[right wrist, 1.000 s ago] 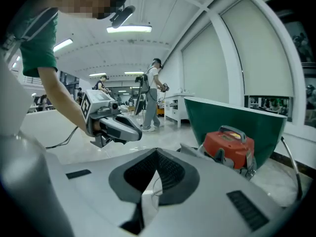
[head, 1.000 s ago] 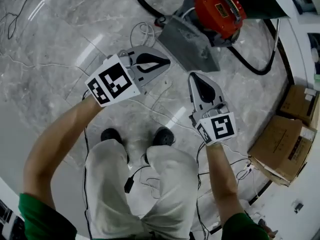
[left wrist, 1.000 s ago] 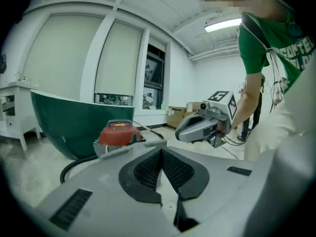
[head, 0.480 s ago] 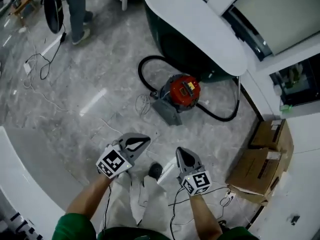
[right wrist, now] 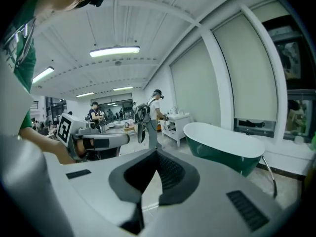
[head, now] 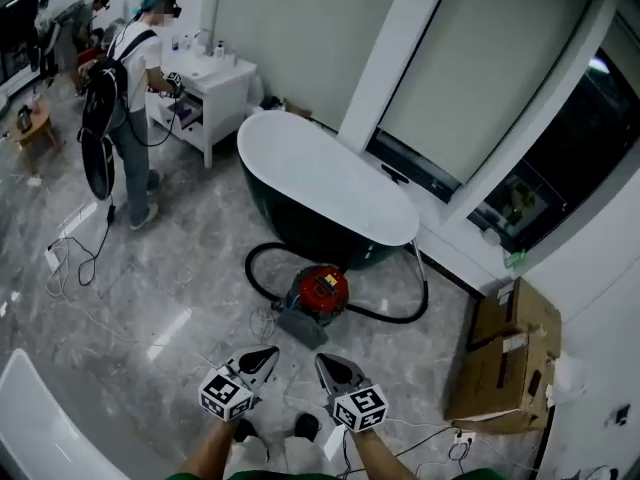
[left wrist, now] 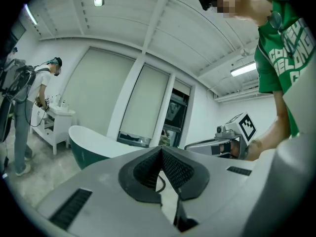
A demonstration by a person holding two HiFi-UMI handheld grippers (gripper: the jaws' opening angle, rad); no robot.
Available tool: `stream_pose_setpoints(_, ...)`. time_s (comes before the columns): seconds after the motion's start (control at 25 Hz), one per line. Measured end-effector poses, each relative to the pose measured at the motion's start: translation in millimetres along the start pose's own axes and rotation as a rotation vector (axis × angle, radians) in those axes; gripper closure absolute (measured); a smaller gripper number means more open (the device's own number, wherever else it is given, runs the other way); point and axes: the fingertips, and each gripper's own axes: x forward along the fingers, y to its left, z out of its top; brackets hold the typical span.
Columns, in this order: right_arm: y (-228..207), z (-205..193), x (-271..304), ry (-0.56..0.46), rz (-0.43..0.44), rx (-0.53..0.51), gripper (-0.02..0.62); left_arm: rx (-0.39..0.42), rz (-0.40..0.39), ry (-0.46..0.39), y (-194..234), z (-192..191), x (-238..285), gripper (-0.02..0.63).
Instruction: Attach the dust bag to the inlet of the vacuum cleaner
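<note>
Left tool (head: 268,353) and right tool (head: 323,361), each with jaws pressed together on nothing, are held out side by side, seemingly idle before any reach. The red vacuum cleaner (head: 322,291) stands on the floor at twelve o'clock, well apart, with what looks like its grey dust bag (head: 298,325) against its near side.

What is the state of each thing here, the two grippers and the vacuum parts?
Left gripper: jaws together, empty.
Right gripper: jaws together, empty.
Vacuum cleaner: standing on the floor, untouched.
Dust bag: on the floor against the vacuum cleaner; attachment unclear.
Hose: looped on the floor.
</note>
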Motion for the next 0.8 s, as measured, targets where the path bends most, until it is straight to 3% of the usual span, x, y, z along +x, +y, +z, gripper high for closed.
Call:
stream_pose_setpoints(0.24,12.3,23.4,-34.9,-0.066,-0.047,0.019,0.588,-0.061,-0.015,-0.007,-21.9,8.3,-20.9,0.604)
stream_pose_setpoints(0.48,7.5,21.9,-61.2,-0.108,-0.114,0.014,0.588,-0.013,-0.02,0.007,-33.5,19.9,-32.7,0.604)
stream_pose_setpoints(0.8,-4.7,54.8,-71.6,-0.189,-0.143,0.005,0.588,0.035,-0.054,0.049,-47.7,28.0,-30.1,0.604)
